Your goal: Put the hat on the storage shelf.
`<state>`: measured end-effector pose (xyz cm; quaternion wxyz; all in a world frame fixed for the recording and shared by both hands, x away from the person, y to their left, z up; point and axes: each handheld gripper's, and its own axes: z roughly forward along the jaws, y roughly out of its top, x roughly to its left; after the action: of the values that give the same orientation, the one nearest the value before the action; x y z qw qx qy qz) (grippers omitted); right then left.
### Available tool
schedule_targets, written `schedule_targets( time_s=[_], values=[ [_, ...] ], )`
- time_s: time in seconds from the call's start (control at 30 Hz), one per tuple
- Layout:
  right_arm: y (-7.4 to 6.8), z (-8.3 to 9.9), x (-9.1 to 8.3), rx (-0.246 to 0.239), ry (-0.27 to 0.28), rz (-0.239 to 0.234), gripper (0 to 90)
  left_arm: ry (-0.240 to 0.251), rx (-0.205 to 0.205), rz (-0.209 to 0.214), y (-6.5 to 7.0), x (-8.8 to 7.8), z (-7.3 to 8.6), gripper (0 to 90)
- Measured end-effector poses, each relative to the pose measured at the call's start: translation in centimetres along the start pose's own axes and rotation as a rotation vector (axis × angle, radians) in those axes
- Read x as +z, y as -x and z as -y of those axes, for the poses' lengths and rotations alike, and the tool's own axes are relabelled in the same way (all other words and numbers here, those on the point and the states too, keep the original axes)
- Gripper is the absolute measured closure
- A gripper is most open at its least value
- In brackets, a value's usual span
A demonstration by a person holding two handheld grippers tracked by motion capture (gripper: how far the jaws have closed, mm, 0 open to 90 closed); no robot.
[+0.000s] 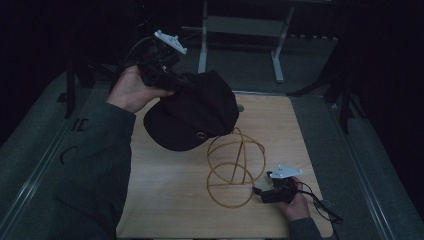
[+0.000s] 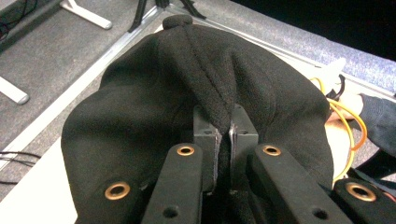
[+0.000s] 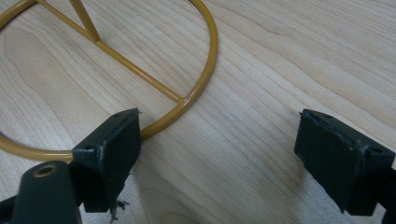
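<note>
Left tool (image 2: 223,140) pinching black cap (image 1: 192,112) aloft; right tool (image 3: 219,158) spread beside yellow wire stand (image 1: 235,167)

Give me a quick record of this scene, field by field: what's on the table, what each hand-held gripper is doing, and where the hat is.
surface: light wooden table
hat: black cap, held up off the table, above the stand
stand: yellow wire stand resting on the table, bare
left hand-held gripper: shut on a fold of the black cap's fabric
right hand-held gripper: open, low over the table at the base ring of the stand, one jaw beside the ring
lighting: dim in the high view
</note>
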<state>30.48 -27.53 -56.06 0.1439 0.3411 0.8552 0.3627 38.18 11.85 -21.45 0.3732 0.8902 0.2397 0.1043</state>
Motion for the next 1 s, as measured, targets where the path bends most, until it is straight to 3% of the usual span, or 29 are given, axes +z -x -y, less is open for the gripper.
schedule_targets(
  time_s=[0.33,0.77,1.0],
  values=[
    [0.0,0.0,0.0,0.000,0.000,0.000,14.1,0.024,0.025,0.006,0.8,0.0,-1.2,84.8],
    [0.0,0.0,0.0,0.001,0.002,-0.001,14.1,0.060,0.059,0.066,2.7,1.3,-2.8,84.8],
    [0.0,0.0,0.0,0.002,0.002,-0.001,14.2,0.050,0.120,0.109,4.8,2.8,-3.8,84.8]
  ],
)
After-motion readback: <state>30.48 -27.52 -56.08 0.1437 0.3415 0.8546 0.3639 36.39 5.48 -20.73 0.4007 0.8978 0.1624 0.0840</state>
